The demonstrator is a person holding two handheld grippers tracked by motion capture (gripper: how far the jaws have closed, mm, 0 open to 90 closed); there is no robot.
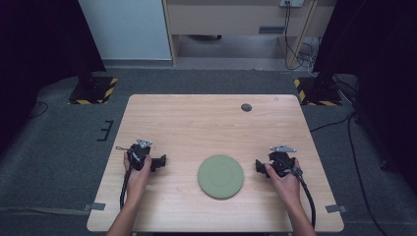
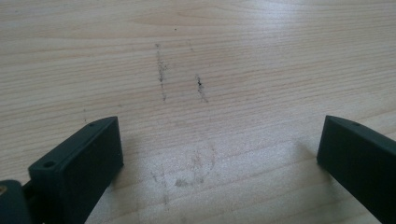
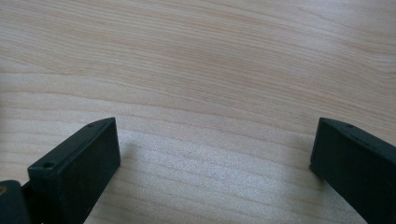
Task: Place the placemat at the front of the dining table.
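Green plate flat on the wooden table, near the front edge and a little right of centre, between the two grippers and touching neither. Left gripper low over the table to the plate's left, held in the left hand, jaws pointing right toward the plate, a grey three-cornered plate on top and a black cable trailing back along the forearm. Right gripper just right of the plate, held in the right hand, jaws pointing left toward the plate, closer to its rim than the left one, cable running off toward the table's front right corner. In the left gripper view, left gripper spread wide and released, nothing between the jaws, bare wood below with faint dark scuff marks and a dull ring-shaped smudge nearer the jaws. In the right gripper view, right gripper likewise spread wide and released, gripping nothing, plain pale wood grain under and ahead of it. Small dark round disc far back on the table, well apart from plate and grippers. Grey carpet around the table, strips of tape at its front corners, black-and-yellow striped bases on the floor behind it to either side.
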